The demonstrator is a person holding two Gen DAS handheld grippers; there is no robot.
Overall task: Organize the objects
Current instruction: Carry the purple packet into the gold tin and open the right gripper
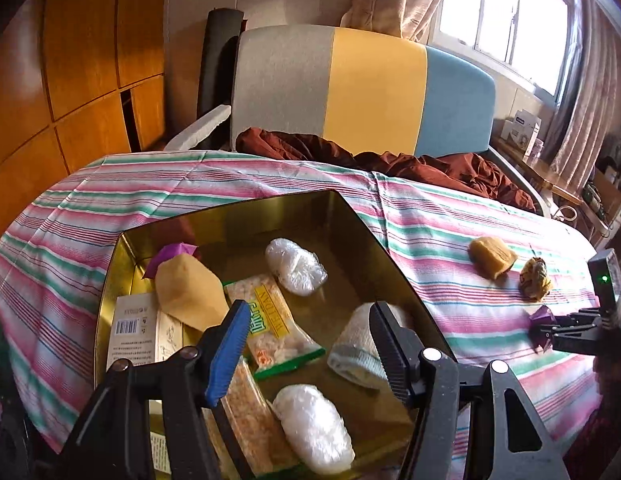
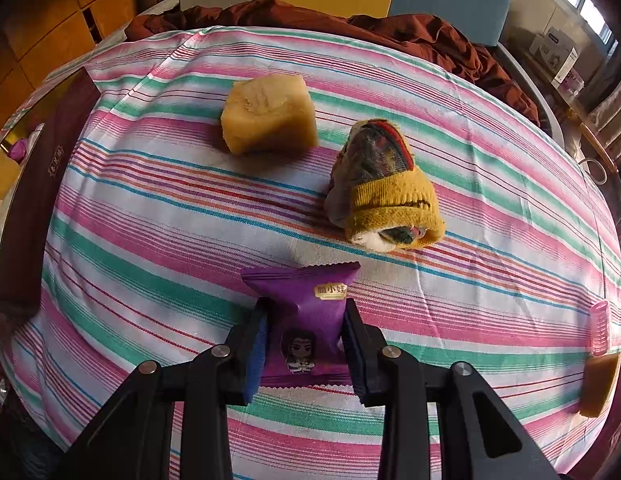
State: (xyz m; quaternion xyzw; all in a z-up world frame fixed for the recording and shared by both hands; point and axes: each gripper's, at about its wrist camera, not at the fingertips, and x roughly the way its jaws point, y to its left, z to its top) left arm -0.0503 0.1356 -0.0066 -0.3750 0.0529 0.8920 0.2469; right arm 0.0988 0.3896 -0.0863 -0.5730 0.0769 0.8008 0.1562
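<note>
The right gripper pinched the purple snack packet firmly, so lift straight and carry left to the gold tin, where the left gripper hung part-open, empty.

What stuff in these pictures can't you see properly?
- Rolled beige sock, left wrist view: partly hidden behind the left claw.
- White box, left wrist view: print too small to read.
- Purple snack packet, right wrist view: sides covered by the right claw.
- Yellow block, right wrist view: dark and distorted at the picture's edge.

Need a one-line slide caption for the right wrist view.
Right claw shut on a purple snack packet above the striped cloth.
</note>
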